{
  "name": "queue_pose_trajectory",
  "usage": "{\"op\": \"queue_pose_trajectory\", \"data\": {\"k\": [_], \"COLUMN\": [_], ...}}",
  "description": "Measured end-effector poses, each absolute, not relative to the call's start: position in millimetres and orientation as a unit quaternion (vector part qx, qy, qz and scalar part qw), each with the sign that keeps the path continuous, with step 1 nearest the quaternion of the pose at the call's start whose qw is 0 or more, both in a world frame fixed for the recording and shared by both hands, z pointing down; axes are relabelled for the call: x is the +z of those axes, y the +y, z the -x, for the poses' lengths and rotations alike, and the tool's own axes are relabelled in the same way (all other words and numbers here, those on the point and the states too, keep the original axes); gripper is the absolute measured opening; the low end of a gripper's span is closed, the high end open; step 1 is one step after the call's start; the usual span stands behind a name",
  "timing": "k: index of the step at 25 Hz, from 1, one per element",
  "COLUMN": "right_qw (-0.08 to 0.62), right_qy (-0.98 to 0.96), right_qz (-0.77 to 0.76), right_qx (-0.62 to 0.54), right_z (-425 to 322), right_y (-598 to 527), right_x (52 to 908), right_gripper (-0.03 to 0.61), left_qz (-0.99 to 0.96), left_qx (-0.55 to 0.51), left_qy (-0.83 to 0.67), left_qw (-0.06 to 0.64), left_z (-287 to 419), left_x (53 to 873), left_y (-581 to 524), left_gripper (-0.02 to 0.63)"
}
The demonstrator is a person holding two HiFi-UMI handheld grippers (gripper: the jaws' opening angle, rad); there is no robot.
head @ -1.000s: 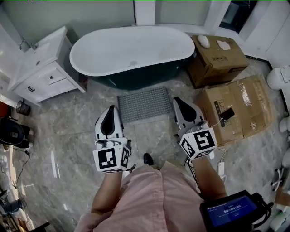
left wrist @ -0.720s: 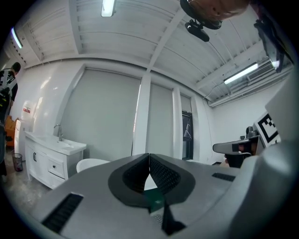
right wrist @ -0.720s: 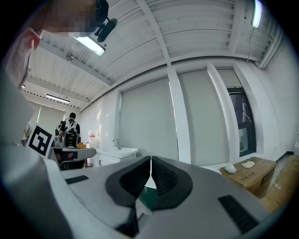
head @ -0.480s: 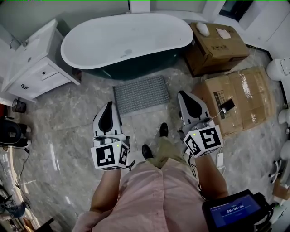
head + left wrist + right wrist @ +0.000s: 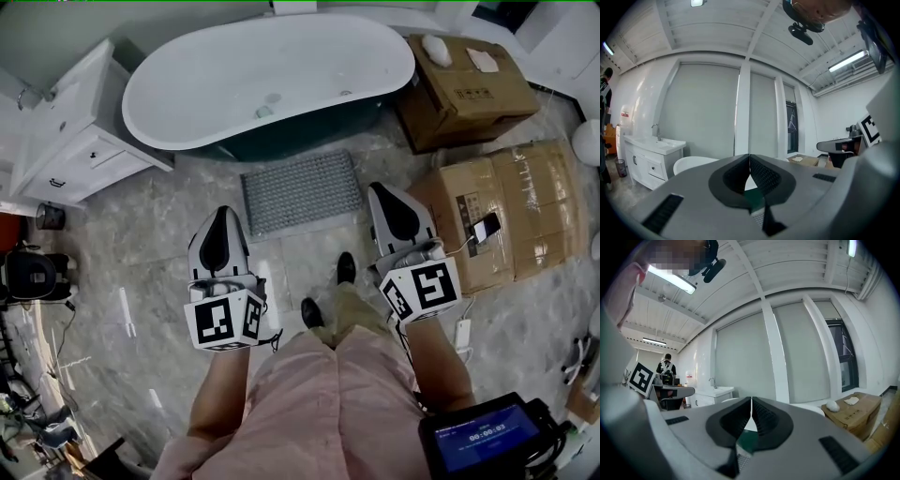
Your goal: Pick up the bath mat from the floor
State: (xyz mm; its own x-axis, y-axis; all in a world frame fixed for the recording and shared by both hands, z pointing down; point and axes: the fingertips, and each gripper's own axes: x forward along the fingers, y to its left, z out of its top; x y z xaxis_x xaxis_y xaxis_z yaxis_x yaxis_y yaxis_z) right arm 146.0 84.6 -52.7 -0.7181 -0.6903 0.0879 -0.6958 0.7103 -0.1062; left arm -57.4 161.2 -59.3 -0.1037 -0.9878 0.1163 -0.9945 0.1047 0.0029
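A grey textured bath mat (image 5: 302, 190) lies flat on the marble floor in front of the bathtub (image 5: 267, 80). My left gripper (image 5: 221, 217) hovers at waist height just short of the mat's near left corner, jaws shut and empty. At the same height my right gripper (image 5: 380, 192) points past the mat's right edge, also shut with nothing held. In the left gripper view the left gripper (image 5: 749, 159) has its black pads touching; in the right gripper view the right gripper (image 5: 751, 401) shows the same. The tub shows beyond both.
A white vanity cabinet (image 5: 67, 122) stands left of the tub. Cardboard boxes (image 5: 469, 80) and flattened cardboard (image 5: 511, 211) with a phone (image 5: 486, 228) sit at right. The person's shoes (image 5: 346, 267) stand on the floor just before the mat.
The view has shifted forward with the person's step; one foot has come up nearer the mat. Both grippers stay shut and level.
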Motion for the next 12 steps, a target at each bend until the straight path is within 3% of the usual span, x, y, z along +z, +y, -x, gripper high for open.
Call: {"op": "queue_pose_trajectory", "data": {"k": [12], "right_qw": [0.004], "right_qy": [-0.93], "right_qz": [-0.353], "right_qx": [0.105], "right_z": [-173], "right_y": [-47], "right_x": [-27], "right_gripper": [0.018], "left_qz": [-0.653], "left_qx": [0.083], "left_qy": [-0.751], "left_qw": [0.048], "left_z": [26], "left_x": [-52], "left_y": [39], "left_gripper": [0.026]}}
